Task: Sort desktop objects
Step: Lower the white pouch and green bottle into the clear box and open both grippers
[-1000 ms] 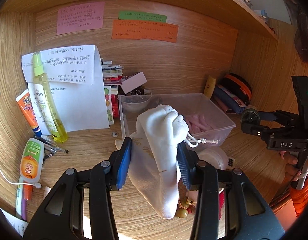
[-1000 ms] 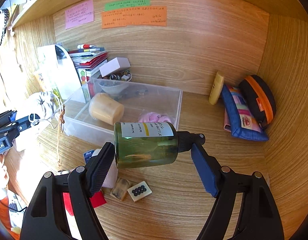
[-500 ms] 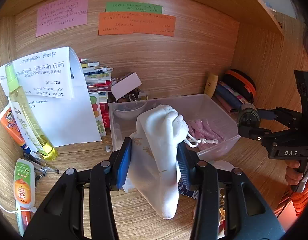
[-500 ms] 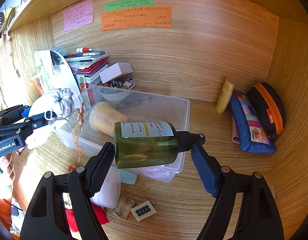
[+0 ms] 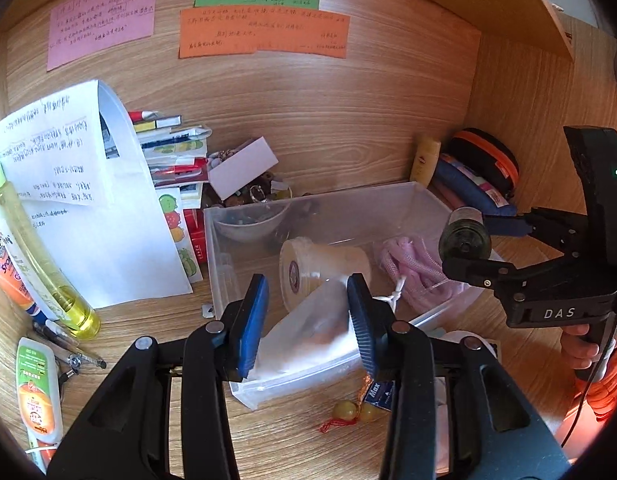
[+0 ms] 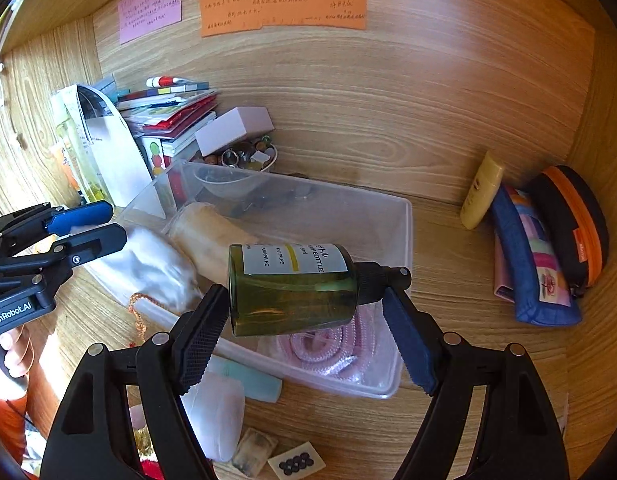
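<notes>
A clear plastic bin [image 5: 332, 200] [image 6: 404, 240] stands on the wooden desk. A white drawstring pouch [image 5: 308, 332] [image 6: 148, 264] lies inside its near left corner, its cord with beads [image 5: 350, 410] hanging over the rim. My left gripper [image 5: 306, 320] [image 6: 84, 226] is open above the pouch. My right gripper [image 6: 304, 316] [image 5: 474, 242] is shut on a green bottle [image 6: 292, 288] with a black cap, held sideways over the bin's right part. A cream jar [image 5: 320, 268] and pink rope [image 5: 412, 272] lie in the bin.
A yellow bottle [image 5: 40, 264], tubes [image 5: 38, 392] and pens lie at left by paper sheets [image 5: 80, 200]. Books [image 6: 168, 116] and a bead bowl [image 6: 244, 156] stand behind the bin. Pouches [image 6: 548, 248] and a cream tube [image 6: 480, 196] sit at right. Small items [image 6: 260, 446] lie in front.
My left gripper moved forward over the bin, opened and let the white pouch drop into it. My right gripper moved the green bottle closer over the bin.
</notes>
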`<state>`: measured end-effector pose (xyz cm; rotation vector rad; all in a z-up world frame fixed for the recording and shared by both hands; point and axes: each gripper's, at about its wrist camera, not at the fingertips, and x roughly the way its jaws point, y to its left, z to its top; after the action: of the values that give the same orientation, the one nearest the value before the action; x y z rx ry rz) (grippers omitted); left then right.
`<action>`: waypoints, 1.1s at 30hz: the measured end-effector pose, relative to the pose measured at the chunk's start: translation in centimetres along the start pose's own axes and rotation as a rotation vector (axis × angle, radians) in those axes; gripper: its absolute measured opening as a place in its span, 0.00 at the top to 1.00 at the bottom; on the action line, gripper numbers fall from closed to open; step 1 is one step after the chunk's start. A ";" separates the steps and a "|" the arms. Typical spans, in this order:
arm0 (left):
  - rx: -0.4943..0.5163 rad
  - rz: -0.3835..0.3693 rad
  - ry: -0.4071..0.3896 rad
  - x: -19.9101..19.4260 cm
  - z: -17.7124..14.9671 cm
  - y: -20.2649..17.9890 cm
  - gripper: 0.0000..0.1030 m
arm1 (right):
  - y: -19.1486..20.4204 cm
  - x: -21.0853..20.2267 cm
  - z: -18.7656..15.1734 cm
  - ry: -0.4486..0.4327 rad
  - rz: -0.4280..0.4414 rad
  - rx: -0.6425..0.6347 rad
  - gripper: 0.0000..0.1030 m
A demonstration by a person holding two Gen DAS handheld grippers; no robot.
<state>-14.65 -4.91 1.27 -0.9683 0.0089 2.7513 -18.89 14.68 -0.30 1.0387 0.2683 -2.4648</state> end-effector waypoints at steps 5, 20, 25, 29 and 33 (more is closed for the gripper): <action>-0.010 0.016 0.023 0.9 -0.3 0.6 0.61 | 0.5 1.3 0.2 0.028 0.011 -0.011 0.26; 0.003 0.039 0.032 0.9 -0.8 -0.1 0.61 | 1.4 3.5 0.4 0.100 0.039 -0.016 0.25; -0.007 0.033 0.021 0.0 -0.9 -0.2 0.60 | 1.5 3.4 0.3 0.109 0.038 -0.009 0.25; -0.008 0.038 0.008 -0.9 -1.0 -0.3 0.55 | 1.6 2.9 0.3 0.105 0.040 -0.008 0.26; -0.003 0.042 -0.005 -1.8 -1.2 -0.7 0.54 | 1.5 2.2 0.1 0.096 0.041 -0.006 0.26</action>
<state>-12.35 -4.76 1.51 -0.9729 0.0244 2.7924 -19.54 12.59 -1.78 1.1502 0.2816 -2.3803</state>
